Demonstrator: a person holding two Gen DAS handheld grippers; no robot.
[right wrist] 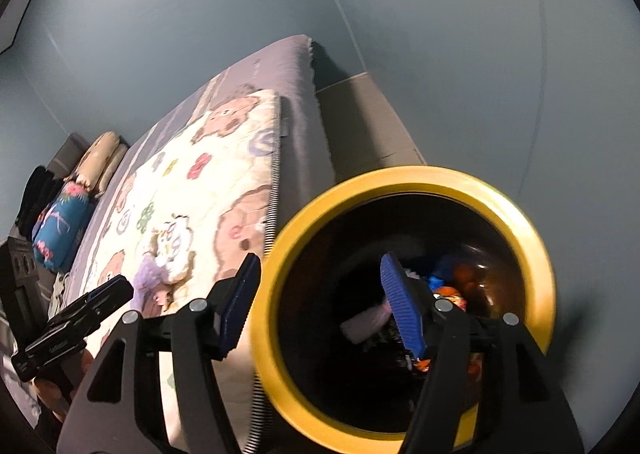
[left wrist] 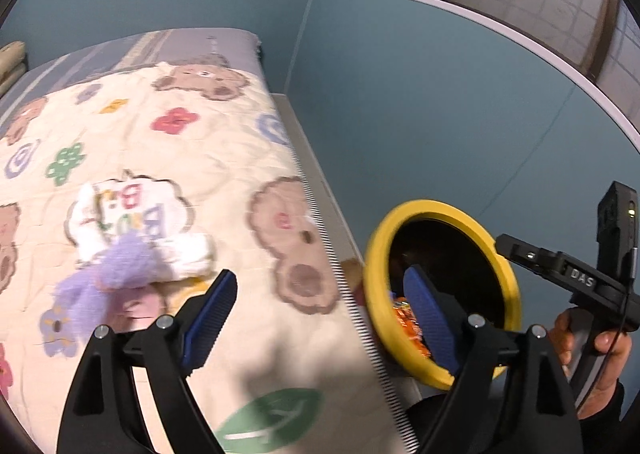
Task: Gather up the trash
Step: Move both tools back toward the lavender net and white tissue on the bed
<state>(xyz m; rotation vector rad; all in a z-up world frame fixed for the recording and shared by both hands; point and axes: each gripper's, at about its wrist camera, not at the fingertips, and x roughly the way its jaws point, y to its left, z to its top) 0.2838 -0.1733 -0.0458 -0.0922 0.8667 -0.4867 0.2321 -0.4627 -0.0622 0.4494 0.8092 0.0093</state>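
Beside the bed [left wrist: 248,158], I am holding both grippers, left gripper [left wrist: 324,318] and right gripper [right wrist: 320,304], apart and empty; the yellow-rimmed bin [right wrist: 404,182] is blocking the right one.

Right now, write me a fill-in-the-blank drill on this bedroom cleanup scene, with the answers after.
1. The bin beside the bed has a rim coloured ____.
2. The blanket on the bed is printed with flowers and ____.
3. Nothing sits between the pads of the left gripper or the right gripper; both stand ____.
4. The fluffy purple item lies on the ____, not in the bin.

Answers: yellow; bears; open; bed
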